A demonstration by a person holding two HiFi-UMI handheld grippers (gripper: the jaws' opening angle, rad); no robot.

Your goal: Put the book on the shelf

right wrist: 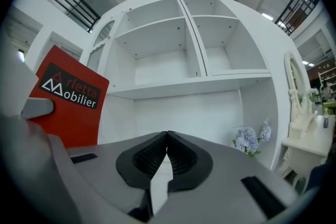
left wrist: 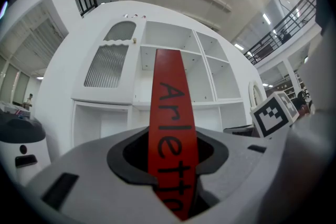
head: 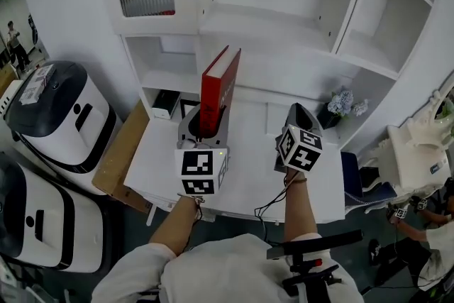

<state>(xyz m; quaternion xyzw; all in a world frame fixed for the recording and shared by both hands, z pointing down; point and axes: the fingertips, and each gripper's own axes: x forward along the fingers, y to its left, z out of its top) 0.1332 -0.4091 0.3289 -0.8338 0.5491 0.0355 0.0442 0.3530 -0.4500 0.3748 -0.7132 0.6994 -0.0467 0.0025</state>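
Book status: red book (head: 218, 85), spine lettered "Arletta", is held upright in front of the shelf unit (head: 284, 32). It is over the white table (head: 248, 174) that runs along the unit's foot, and not yet inside any compartment.

Left hand-held gripper (head: 204, 125): jaws clamped on the book's lower end, one on each cover. Most of the book stands free above the grip.

Right hand-held gripper (right wrist: 167, 136): jaws together, nothing between them. It hangs in front of the unit, between the book and the artificial flowers (head: 345, 104) at the unit's lower right.

Risks, as judged from here:
1. Pivot in the grip. The hold is low and narrow on a tall hardback. A quick reach toward the unit could let the top swing, so the book arrives tilted.
2. Top corner catching a shelf board or an upright divider of the unit. The book's upper edge would lead the way in. Clearance against the open compartment behind it cannot be told.
3. Toppling on release. The unit's open compartments look bare, so there is no neighbour to lean on. Released away from a side wall, the book may fall flat or slide out over the front edge.
4. Flowers knocked over. This could happen if the right hand-held gripper comes in to steady the book.
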